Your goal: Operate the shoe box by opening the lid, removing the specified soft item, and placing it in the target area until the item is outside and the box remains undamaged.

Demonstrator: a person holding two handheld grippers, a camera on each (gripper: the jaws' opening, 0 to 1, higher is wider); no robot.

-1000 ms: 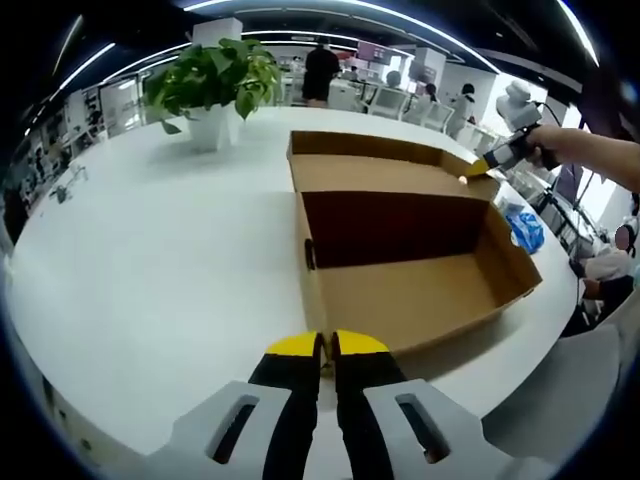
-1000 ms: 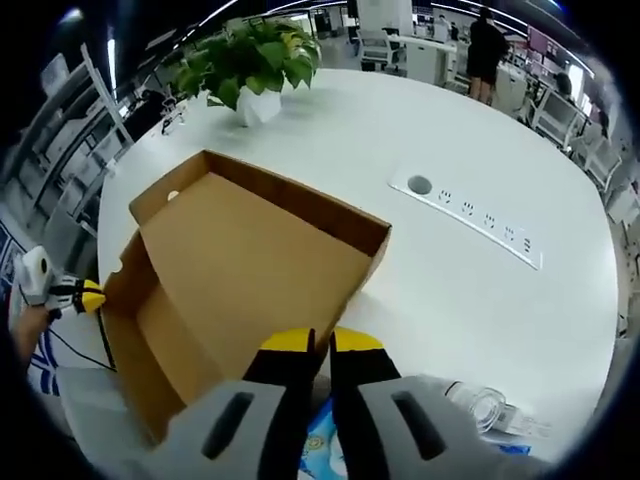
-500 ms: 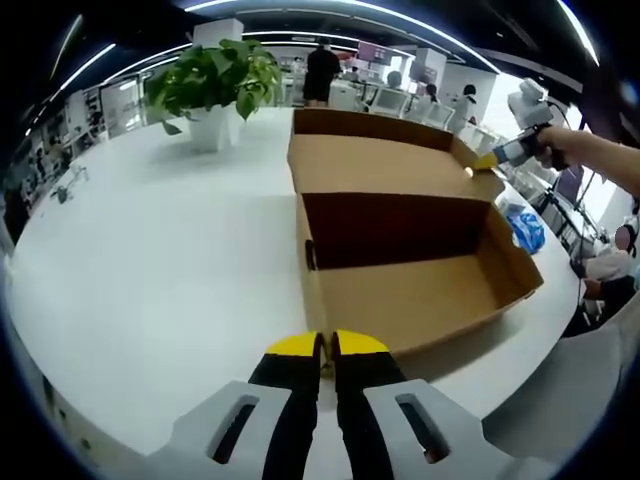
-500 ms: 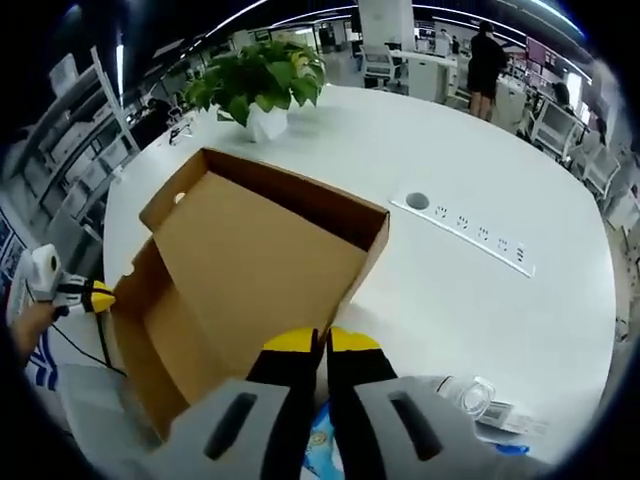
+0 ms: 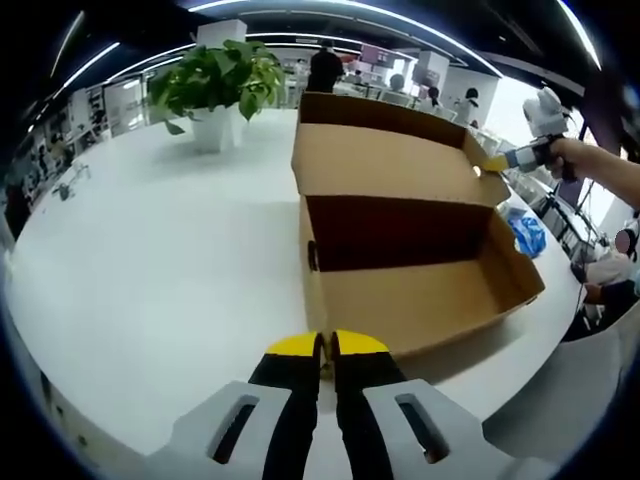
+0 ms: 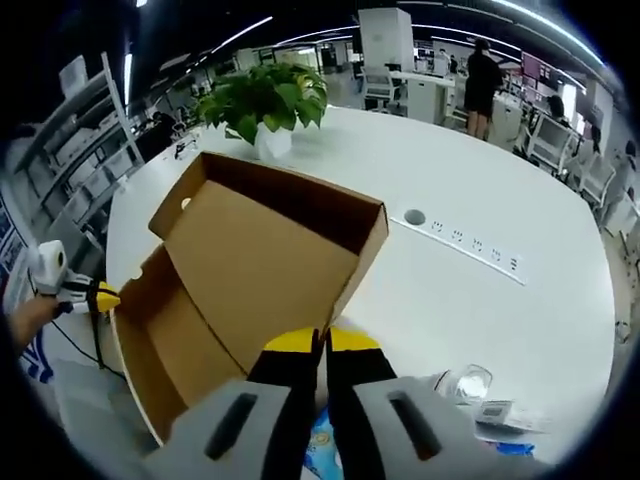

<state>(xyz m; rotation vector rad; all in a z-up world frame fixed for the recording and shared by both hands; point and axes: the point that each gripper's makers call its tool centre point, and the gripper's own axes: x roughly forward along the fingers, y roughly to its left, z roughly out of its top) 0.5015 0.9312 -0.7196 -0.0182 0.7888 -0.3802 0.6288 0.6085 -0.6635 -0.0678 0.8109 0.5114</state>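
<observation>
Shoe box (image 5: 410, 270) of brown cardboard sits open on the round white table (image 5: 150, 260), its lid (image 5: 385, 165) hinged up and leaning back behind the tray; from what I can see of the tray's inside, it is bare cardboard. In my right gripper view the same box (image 6: 240, 290) lies to the left of my tool, lid (image 6: 270, 265) tipped toward me. A potted plant (image 5: 215, 85) in a white pot stands well beyond the box, and a power strip (image 6: 462, 245) is set flush in the tabletop to the right. A blue and white packet (image 5: 525, 230) lies just past the box's far end, and a clear plastic wrapper (image 6: 470, 395) rests near my right tool. Nothing blocks the tray's mouth.

My left gripper (image 5: 327, 345) has its yellow-tipped jaws pressed together, empty, just short of the box's near wall. My right gripper (image 6: 318, 342) also has its jaws together; whether they pinch the lid's edge I cannot tell. I see that right gripper (image 5: 500, 162) at the lid's far corner.

Against a second ago, the lid stands steeper and higher.

Around us is an open office with desks, chairs, ceiling strip lights and people standing (image 6: 482, 65) far off.
</observation>
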